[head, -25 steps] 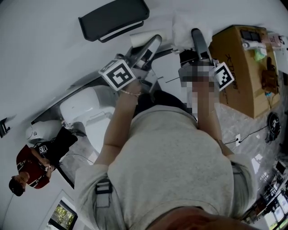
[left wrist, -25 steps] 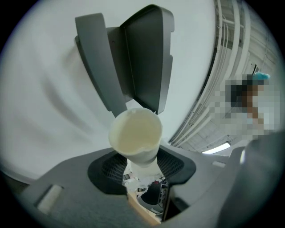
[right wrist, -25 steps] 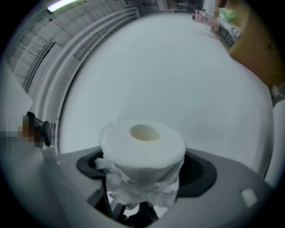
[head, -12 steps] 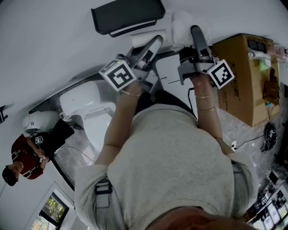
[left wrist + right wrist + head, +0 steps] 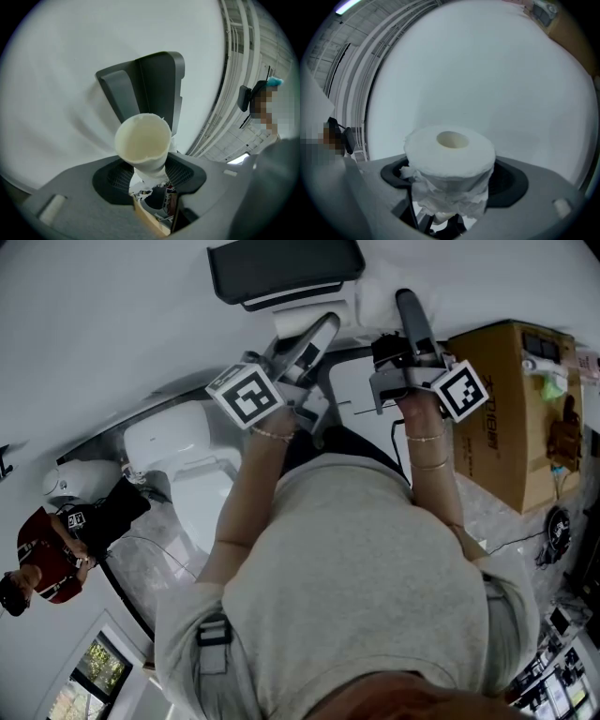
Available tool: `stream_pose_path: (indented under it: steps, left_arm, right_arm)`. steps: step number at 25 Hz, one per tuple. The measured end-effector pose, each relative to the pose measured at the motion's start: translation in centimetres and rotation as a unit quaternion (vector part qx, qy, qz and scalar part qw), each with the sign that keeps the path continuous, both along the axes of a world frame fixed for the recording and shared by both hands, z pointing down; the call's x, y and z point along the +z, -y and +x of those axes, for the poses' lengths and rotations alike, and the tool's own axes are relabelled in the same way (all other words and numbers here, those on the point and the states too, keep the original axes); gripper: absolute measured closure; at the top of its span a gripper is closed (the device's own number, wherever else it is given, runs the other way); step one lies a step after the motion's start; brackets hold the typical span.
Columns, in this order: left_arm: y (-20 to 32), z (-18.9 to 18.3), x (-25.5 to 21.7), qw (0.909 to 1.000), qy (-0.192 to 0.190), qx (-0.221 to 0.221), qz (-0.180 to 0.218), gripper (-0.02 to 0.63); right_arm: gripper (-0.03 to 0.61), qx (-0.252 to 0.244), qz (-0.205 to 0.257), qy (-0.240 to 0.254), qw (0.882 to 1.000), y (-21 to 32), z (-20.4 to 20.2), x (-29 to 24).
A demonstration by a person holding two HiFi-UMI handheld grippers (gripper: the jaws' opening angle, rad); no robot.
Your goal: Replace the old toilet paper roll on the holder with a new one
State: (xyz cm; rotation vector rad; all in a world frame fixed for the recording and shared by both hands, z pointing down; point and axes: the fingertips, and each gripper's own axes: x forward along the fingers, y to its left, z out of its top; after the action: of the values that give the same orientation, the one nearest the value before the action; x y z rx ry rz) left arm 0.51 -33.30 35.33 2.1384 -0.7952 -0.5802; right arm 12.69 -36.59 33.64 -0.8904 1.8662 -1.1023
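Left gripper (image 5: 149, 176): jaws clamped on the empty cardboard tube (image 5: 143, 143). Right gripper (image 5: 450, 185): jaws pinching the new toilet paper roll (image 5: 450, 152) by its ragged lower wraps. Beyond the tube, the dark holder (image 5: 150, 86) hangs on the wall. Likely failure: soft wraps yield and the roll slips while being mounted.

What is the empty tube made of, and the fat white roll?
The empty tube looks like thin cardboard: matte, pale, with a ragged rim. The fat white roll looks like soft tissue paper: fluffy, with a crinkled loose end.
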Motion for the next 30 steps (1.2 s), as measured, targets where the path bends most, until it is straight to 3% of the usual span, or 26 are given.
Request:
stream_pose_path:
  steps: [30]
  left_arm:
    - [-1.4,-3.9,0.5,0.9996,-0.006,-0.026,-0.003,0.402]
  right_arm:
    - [0.129,-0.044,-0.008,-0.016,0.999,0.9,-5.5,1.1]
